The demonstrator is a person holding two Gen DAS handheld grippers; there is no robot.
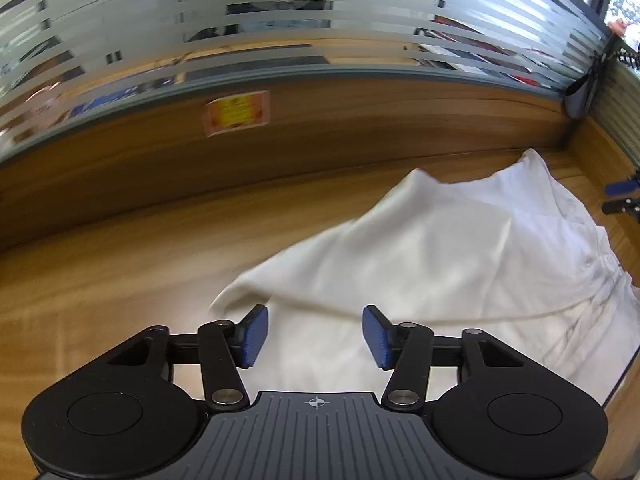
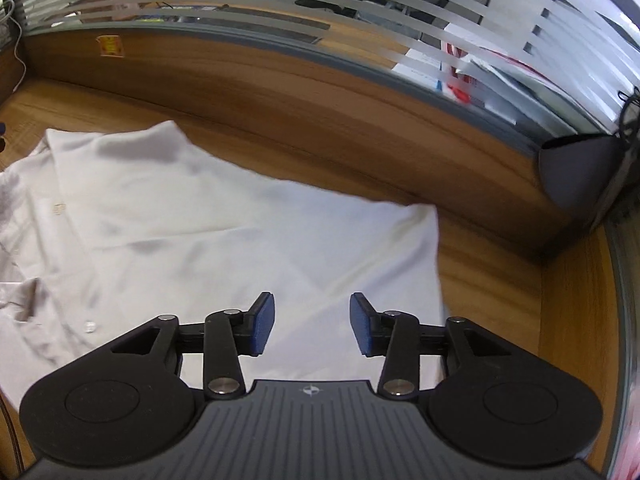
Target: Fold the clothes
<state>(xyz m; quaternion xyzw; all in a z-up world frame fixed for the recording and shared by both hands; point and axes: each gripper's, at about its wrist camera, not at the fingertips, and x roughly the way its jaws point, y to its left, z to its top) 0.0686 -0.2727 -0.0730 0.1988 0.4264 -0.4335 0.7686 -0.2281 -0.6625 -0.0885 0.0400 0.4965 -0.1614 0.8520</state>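
White shirt (image 1: 420, 264) — that is the thing to be folded, and it lies spread on the wooden desk (image 1: 120, 248), close up against the wood-panelled partition (image 1: 360, 128) with its striped glass above. Seen from the left wrist, the cloth fills the space from about twelve o'clock round to three o'clock of the left gripper (image 1: 315, 336). Its jaws stand apart, nothing between the blue pads, only cloth lying below them. A hem corner sits just at eleven o'clock of that gripper, and a raised fold runs across at one o'clock.

From the right wrist the shirt (image 2: 224, 232) spreads from nine o'clock to one o'clock of the right gripper (image 2: 312, 330); the button placket and collar lie off at nine o'clock, and a squared corner (image 2: 428, 216) points toward the partition at one o'clock. These jaws too stand apart and empty above the fabric.

The cloth looks thin, light and limp — it will sag and slide on the smooth desk, not hold a crease by itself. I would judge the edges and corners the best places to pinch, one corner to each gripper.
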